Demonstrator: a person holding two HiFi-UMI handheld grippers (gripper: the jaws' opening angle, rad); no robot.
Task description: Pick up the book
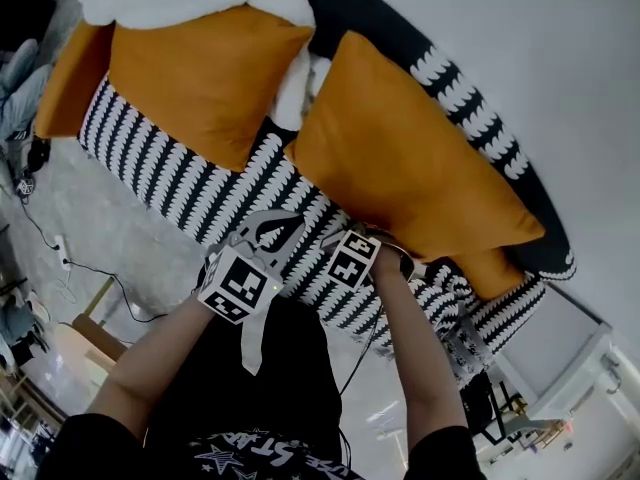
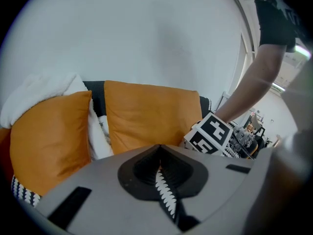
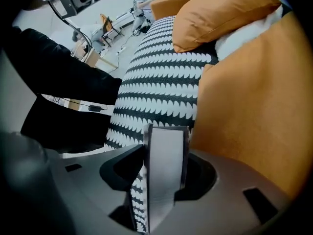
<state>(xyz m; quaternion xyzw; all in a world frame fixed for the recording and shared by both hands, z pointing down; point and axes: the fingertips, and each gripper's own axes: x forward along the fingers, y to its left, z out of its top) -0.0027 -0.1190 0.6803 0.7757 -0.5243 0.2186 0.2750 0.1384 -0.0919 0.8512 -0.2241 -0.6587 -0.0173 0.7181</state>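
Clamped in right gripper (image 3: pixel 164 133), lower centre: book (image 3: pixel 164 173), plain pale grey, upright before black-and-white patterned sofa (image 3: pixel 156 82). Left gripper (image 2: pixel 159 153) pinched together, empty.

Person's in a black short-sleeved tee (image 1: pixel 262 456) with white stars and lettering on it, and the left tool (image 2: pixel 159 148) and right tool (image 3: pixel 164 131) are chunky grey plastic with black ribbed pads (image 2: pixel 142 170) – each carries a white cube (image 1: pixel 238 286) of black square markers, pale strap (image 1: pixel 250 343) dangling off the left one.
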